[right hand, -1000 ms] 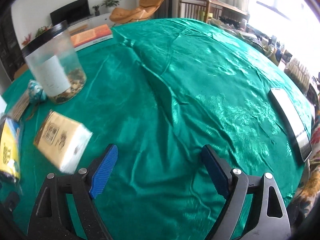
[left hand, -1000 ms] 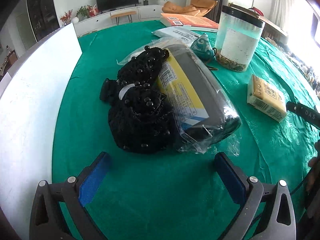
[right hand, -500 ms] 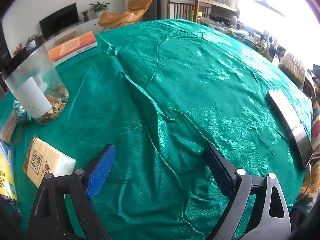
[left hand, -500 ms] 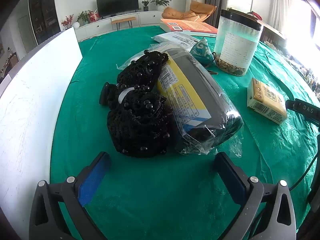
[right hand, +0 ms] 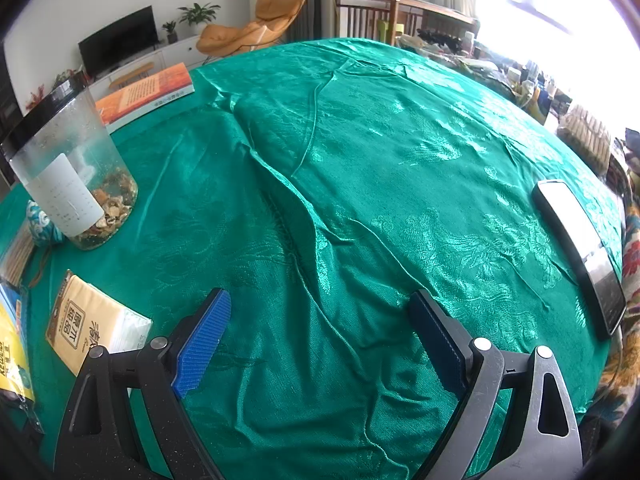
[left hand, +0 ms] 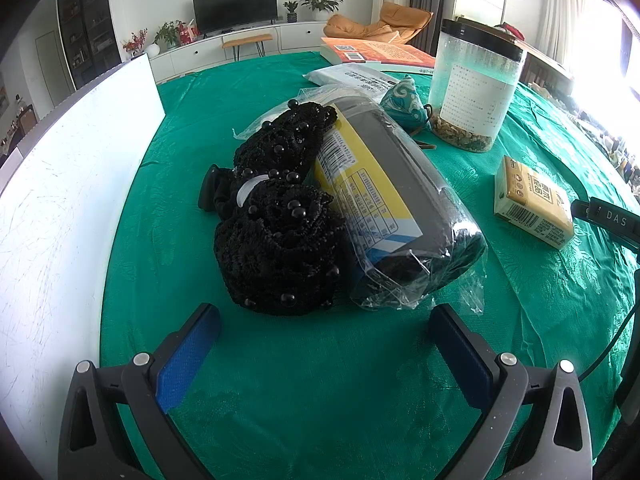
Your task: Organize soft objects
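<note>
A black beaded knit item (left hand: 280,216) lies on the green tablecloth (left hand: 320,380), touching a plastic-wrapped dark fabric pack with a yellow label (left hand: 392,208) on its right. A yellow tissue pack (left hand: 532,202) lies further right; it also shows in the right wrist view (right hand: 90,322). A small teal patterned pouch (left hand: 404,102) sits behind the wrapped pack. My left gripper (left hand: 320,344) is open and empty, just in front of the black item. My right gripper (right hand: 320,328) is open and empty over bare cloth, to the right of the tissue pack.
A white board (left hand: 68,184) stands along the left. A clear jar with a black lid (left hand: 476,88) and an orange book (left hand: 376,50) sit at the back. A phone (right hand: 580,252) lies near the table's right edge.
The left gripper has shifted slightly, so the pile sits a little further off. The right gripper has turned right, so the jar and tissue pack slid toward the left edge of its view.
</note>
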